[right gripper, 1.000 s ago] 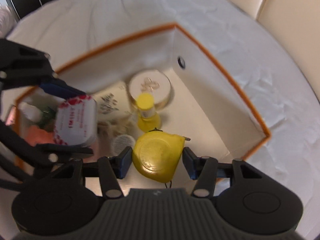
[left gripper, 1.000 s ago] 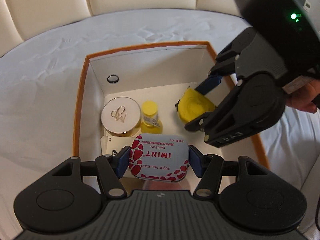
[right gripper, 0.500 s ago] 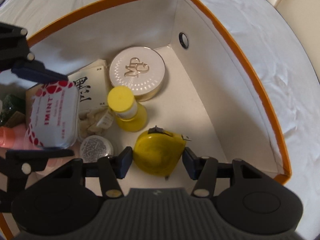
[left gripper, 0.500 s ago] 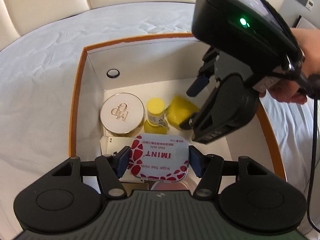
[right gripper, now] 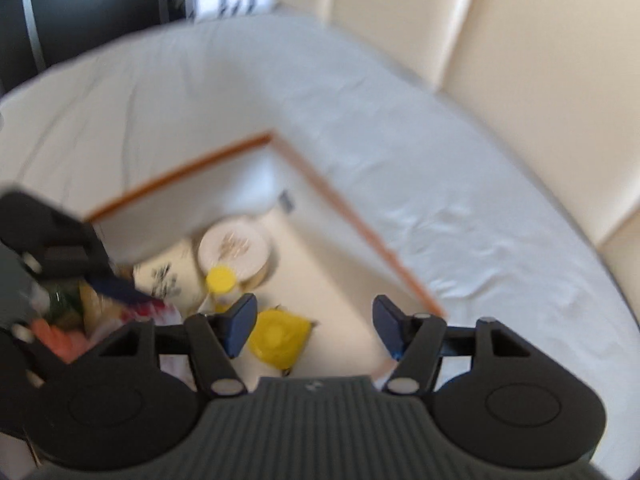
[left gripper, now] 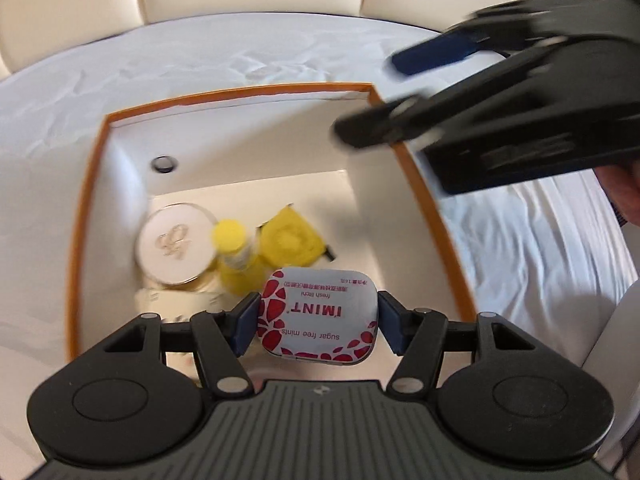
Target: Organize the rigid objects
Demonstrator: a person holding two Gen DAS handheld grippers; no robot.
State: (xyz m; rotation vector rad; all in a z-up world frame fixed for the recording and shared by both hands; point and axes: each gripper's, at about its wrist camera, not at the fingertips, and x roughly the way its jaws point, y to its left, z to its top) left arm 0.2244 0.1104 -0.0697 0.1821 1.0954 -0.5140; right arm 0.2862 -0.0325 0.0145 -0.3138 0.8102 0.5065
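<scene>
My left gripper (left gripper: 318, 320) was clamped on the mint tin (left gripper: 318, 318) above the orange-rimmed box (left gripper: 76, 216), while my right gripper (right gripper: 314, 326), jaws just opened with nothing between them, hung over the yellow tape measure (right gripper: 278, 338) lying on the box floor beside the yellow-capped bottle (left gripper: 236, 260).

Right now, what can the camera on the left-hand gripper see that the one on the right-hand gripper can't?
Only the left wrist view shows the left gripper clamping the mint tin, and the right gripper blurred above the box.

Only the right wrist view shows the right gripper's open, empty jaws and a white printed packet.

Both show the orange-rimmed box, yellow tape measure, yellow-capped bottle and round white compact.
</scene>
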